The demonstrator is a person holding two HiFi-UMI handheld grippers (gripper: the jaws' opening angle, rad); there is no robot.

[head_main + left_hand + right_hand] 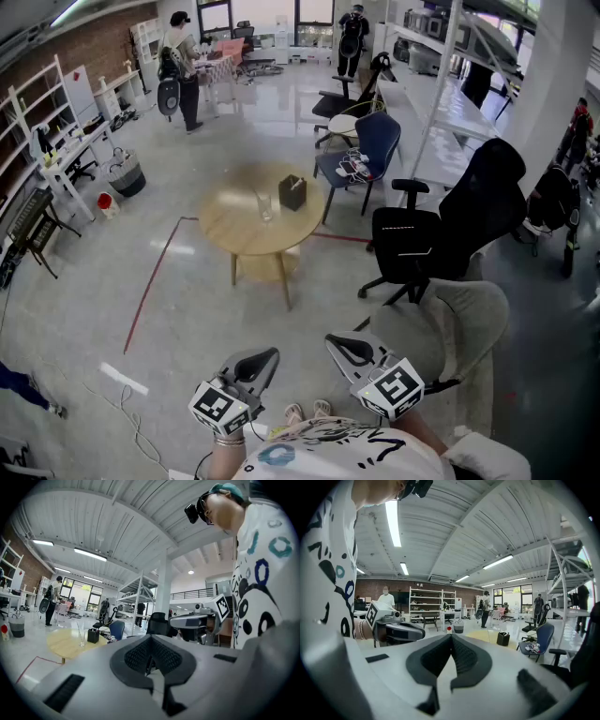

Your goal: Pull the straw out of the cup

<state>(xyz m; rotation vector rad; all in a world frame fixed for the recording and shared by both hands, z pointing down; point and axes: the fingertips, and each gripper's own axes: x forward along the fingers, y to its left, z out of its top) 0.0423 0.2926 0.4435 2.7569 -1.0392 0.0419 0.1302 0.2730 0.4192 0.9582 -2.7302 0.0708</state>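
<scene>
A clear cup (265,208) with a thin straw in it stands near the middle of a round wooden table (234,230), a couple of metres ahead of me. In the left gripper view the cup (81,641) is small and far off at the left, on the table (61,645). My left gripper (269,355) and right gripper (334,340) are both held low near my body, far short of the table. Each is shut with nothing between its jaws. The left gripper (150,640) and right gripper (451,637) each have their pads pressed together.
A black box (292,192) sits on the table beside the cup. Right of the table are a blue chair (373,142) and a black office chair (427,239); a beige armchair (464,323) is close on my right. Red floor tape (152,286) runs left of the table. People stand at the back.
</scene>
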